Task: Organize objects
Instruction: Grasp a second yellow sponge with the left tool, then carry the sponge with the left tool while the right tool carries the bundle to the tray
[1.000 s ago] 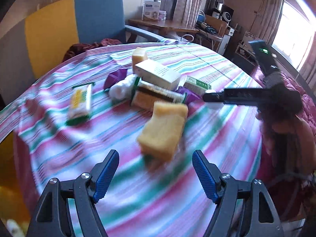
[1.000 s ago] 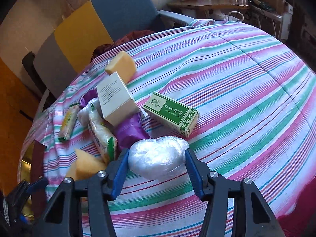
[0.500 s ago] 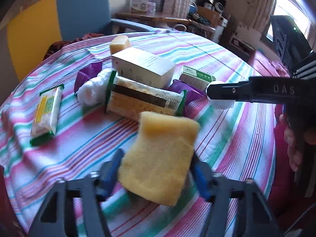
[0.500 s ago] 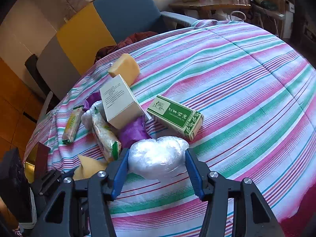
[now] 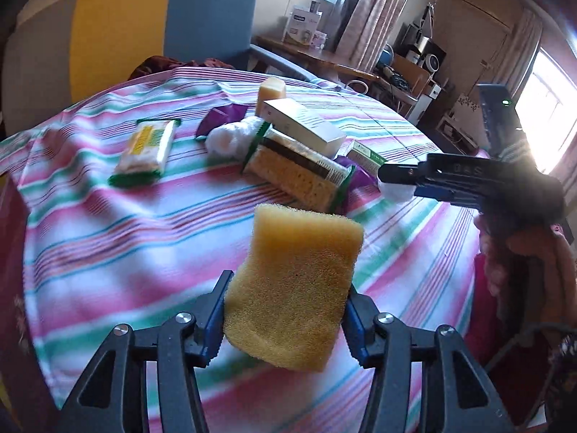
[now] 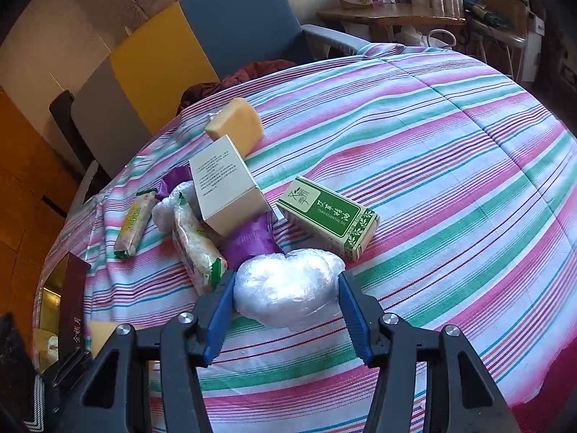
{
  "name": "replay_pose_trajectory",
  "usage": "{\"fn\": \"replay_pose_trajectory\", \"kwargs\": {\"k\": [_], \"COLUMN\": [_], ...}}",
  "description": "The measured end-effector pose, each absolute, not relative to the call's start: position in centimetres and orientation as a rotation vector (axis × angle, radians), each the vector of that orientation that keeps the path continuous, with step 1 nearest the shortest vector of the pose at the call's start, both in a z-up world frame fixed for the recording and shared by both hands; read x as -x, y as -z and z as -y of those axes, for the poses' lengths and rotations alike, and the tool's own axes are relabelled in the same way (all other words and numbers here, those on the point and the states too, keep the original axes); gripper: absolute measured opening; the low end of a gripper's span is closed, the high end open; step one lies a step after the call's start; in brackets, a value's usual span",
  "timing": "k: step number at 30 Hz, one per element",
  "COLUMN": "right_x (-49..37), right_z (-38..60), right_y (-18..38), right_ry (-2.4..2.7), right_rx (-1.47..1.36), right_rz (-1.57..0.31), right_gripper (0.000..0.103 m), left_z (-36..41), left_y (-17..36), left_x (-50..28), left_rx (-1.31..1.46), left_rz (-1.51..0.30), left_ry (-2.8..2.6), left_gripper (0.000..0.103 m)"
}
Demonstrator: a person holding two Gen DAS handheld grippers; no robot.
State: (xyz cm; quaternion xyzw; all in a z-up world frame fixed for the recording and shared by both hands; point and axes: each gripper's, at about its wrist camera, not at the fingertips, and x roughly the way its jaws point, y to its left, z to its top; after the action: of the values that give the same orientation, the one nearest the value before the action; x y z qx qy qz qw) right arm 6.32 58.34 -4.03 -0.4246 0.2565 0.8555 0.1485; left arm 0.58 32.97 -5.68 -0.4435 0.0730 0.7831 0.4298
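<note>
My left gripper (image 5: 285,319) is shut on a yellow sponge (image 5: 294,285) and holds it above the striped tablecloth (image 5: 108,223). My right gripper (image 6: 286,312) is shut on a white plastic-wrapped bundle (image 6: 288,287), which rests low over the cloth; it also shows from the side in the left wrist view (image 5: 396,189). A pile sits mid-table: a white box (image 6: 225,184), a green essential-oil box (image 6: 328,216), a purple pouch (image 6: 250,240), a noodle packet (image 6: 196,245) and a second yellow sponge (image 6: 236,124).
A green-and-yellow snack packet (image 5: 146,151) lies apart at the left. A blue and yellow armchair (image 6: 202,32) stands behind the table. A dark red box (image 6: 74,306) sits at the table's left edge. A wooden side table (image 6: 389,18) stands at the back.
My left gripper moved forward over the yellow sponge, closed on it and lifted it off the cloth. My right gripper has stayed shut on the white bundle, nearly still.
</note>
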Motion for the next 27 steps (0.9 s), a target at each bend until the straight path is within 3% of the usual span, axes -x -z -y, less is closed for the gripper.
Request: {"fn": "replay_pose_trajectory", "kwargs": {"k": [16, 27], "right_x": [-6.1, -6.2], "right_z": [-56.6, -55.6], "right_y": [2.7, 1.9], "right_ry": [-2.531, -2.588], "right_rx": [1.196, 1.155], "right_rz": [-0.607, -0.554], "right_gripper": [0.057, 0.057], "left_z": [-22.7, -12.7], "left_y": [1.1, 0.2], "left_x": [-2.4, 0.2], "left_rx": [1.029, 1.121], "left_rz": [-0.046, 0.088], "left_ry": [-2.085, -2.246], "left_gripper": [0.055, 0.055]}}
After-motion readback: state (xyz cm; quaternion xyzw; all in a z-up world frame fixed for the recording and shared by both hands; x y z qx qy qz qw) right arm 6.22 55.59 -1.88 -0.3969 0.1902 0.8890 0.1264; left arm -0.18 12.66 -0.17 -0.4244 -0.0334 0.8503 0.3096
